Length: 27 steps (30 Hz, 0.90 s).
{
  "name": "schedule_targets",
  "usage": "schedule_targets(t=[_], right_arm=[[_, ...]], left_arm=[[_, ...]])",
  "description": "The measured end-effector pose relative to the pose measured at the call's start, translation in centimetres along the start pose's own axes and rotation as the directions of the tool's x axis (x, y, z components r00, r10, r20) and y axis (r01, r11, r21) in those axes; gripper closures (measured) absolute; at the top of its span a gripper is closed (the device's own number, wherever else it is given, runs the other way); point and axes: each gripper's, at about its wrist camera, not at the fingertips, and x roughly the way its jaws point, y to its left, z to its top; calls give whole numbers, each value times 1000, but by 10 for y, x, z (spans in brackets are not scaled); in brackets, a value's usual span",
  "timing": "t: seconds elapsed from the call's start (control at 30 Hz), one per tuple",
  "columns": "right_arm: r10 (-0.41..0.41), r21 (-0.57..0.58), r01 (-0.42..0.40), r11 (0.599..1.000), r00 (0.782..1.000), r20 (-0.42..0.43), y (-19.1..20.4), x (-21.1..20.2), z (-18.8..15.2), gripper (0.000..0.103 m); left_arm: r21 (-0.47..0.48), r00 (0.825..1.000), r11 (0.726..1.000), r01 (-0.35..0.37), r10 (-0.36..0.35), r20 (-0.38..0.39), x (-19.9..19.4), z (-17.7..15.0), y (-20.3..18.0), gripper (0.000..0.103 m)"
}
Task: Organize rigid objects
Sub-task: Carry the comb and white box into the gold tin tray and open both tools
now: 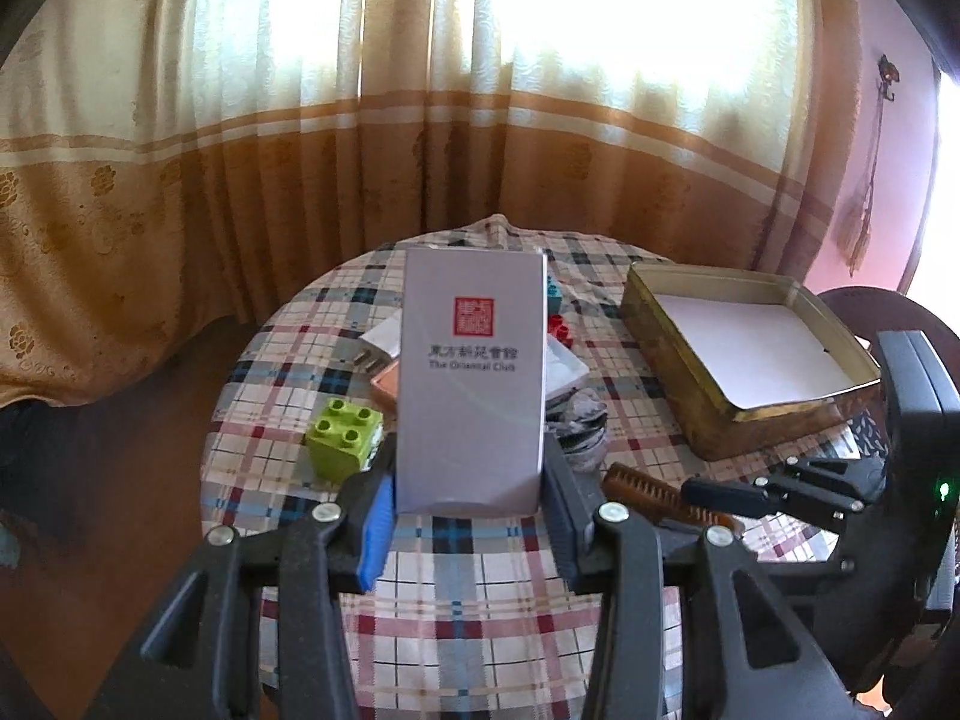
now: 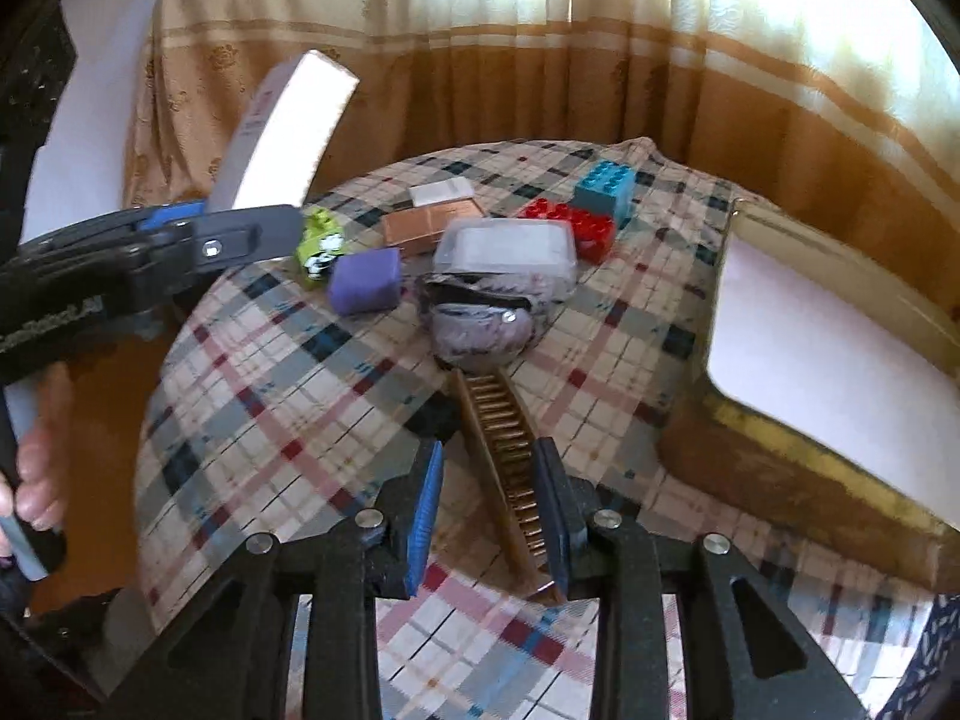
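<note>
The left gripper (image 1: 468,516) has its fingers clamped on the lower end of a tall white box (image 1: 474,384), held upright above the round plaid table (image 1: 480,600), and the box hides much of the clutter behind it, leaving only a green brick (image 1: 343,435) clear at its left. The right gripper (image 2: 489,516) stands narrowly parted around a brown comb (image 2: 501,456), which lies against the right finger (image 2: 555,510) only, with bare cloth to its left. Right of both, near the table's edge, an open tin (image 1: 672,372) holds only a white sheet (image 1: 756,354); in the right wrist view it is blurred and cut off.
</note>
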Motion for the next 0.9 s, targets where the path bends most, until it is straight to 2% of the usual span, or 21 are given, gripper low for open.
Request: schedule_targets(t=[0.13, 0.2, 0.23, 0.4, 0.57, 0.67, 0.73, 0.8, 0.83, 0.9], right_arm=[[-13, 27, 13, 1000, 1000, -6, -7, -3, 0, 86], [33, 73, -33, 997, 999, 0, -15, -7, -1, 98], [45, 95, -47, 994, 999, 15, -20, -11, -1, 100], [50, 148, -70, 987, 990, 135, -31, -43, 2, 100], [80, 207, -110, 972, 986, 148, -41, -49, 2, 100], [76, 213, -93, 973, 993, 85, -37, -35, -2, 89], [69, 196, -77, 978, 997, 43, -31, -25, -7, 67], [59, 176, -61, 982, 998, 19, -23, -18, -11, 50], [51, 168, -54, 984, 999, 20, -21, -16, -13, 47], [42, 150, -44, 988, 999, 14, -17, -13, -14, 47]], left_arm=[[-5, 1000, 1000, 8, -9, -10, 2, -1, 0, 61], [0, 1000, 1000, 9, -9, -10, 2, -1, -3, 61], [4, 1000, 1000, 10, -10, -9, 2, 0, -5, 61], [22, 1000, 1000, 14, -14, -7, 1, 2, -13, 61], [28, 1000, 999, 20, -20, -9, 2, 2, -18, 61], [28, 1000, 999, 20, -20, -10, 1, 1, -18, 61], [29, 1000, 999, 18, -18, -10, 1, 0, -17, 61], [28, 1000, 1000, 12, -12, -8, 1, 0, -16, 61], [22, 1000, 1000, 11, -11, -9, 1, -1, -14, 61], [9, 1000, 1000, 12, -12, -15, 3, -2, -11, 61]])
